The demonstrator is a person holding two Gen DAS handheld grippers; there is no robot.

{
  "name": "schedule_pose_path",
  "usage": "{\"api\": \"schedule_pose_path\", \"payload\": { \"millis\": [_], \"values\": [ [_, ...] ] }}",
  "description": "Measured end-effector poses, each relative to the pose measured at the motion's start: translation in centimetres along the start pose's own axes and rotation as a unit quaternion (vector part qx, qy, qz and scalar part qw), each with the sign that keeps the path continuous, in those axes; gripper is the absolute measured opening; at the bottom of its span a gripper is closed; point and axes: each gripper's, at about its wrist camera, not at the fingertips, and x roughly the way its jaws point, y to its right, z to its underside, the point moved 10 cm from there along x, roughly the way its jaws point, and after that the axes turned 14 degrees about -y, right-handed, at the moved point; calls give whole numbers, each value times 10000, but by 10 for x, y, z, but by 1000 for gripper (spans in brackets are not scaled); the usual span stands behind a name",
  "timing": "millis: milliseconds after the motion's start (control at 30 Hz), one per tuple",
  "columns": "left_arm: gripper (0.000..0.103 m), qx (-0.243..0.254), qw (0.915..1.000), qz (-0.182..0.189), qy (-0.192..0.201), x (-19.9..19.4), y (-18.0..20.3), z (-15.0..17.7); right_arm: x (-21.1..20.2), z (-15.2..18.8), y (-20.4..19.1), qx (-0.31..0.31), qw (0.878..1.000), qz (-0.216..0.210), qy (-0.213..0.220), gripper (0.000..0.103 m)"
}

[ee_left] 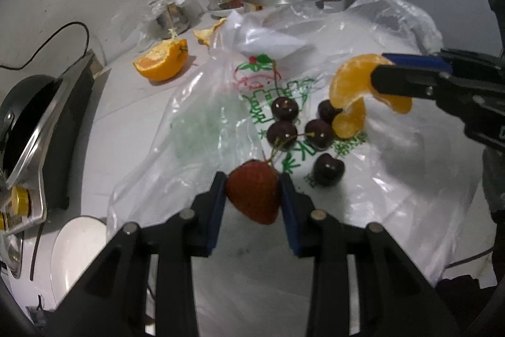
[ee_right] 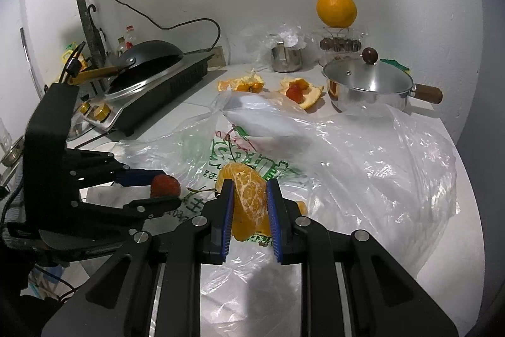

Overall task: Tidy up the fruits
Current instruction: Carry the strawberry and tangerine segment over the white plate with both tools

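Jaws clamped — left gripper (ee_left: 252,191) on strawberry (ee_left: 254,195), right gripper (ee_right: 250,201) on orange segments (ee_right: 249,198).

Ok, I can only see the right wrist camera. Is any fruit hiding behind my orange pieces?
Observer: Yes, five dark cherries lie on the plastic bag, under the orange segments.
Operator: Is the other gripper holding its fruit well?
Observer: The left gripper has one finger on each side of the strawberry.
Operator: Anything beside it?
Observer: A white dish sits to its left, near the stove.
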Motion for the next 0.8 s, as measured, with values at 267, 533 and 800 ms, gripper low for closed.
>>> {"api": "schedule_pose_path", "payload": {
  "millis": [267,533,800],
  "values": [
    [34,-205,9991,356,117,-24,1,10,-7,1,-12,-86,10000,31,30,22],
    [34,-360,9980,411,304,-43,-10,19,-14,1,-31,-229,9997,55,53,22],
    [34,-527,9961,453,550,-65,-24,32,-22,-2,-56,-412,9991,64,87,22]
  ]
}}
